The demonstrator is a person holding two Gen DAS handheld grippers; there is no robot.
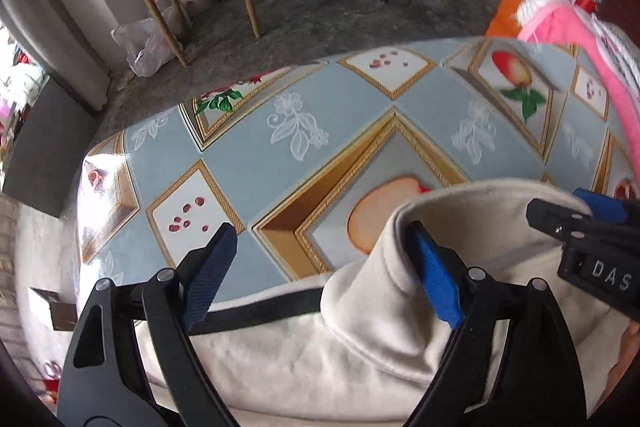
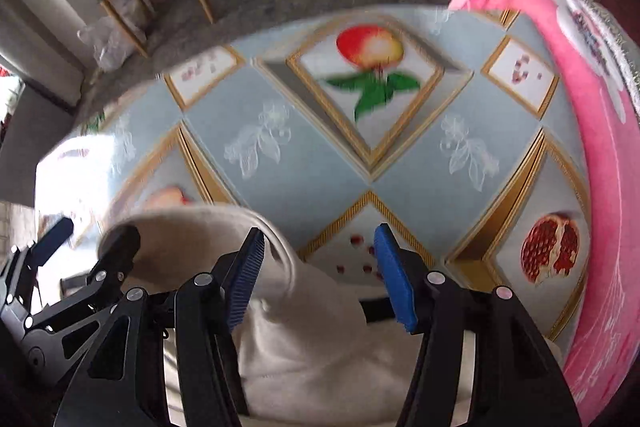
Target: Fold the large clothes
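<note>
While both tools gape over the cream garment, only the right view shows the pomegranate.

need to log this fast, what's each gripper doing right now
left gripper: open, nothing gripped, above the cream garment
right gripper: open, nothing gripped, over the same garment's edge

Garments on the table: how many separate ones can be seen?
2. A cream garment lies at the near edge of the table, under both claws. A pink garment lies along the right side. Others may be hidden outside the views.
</note>
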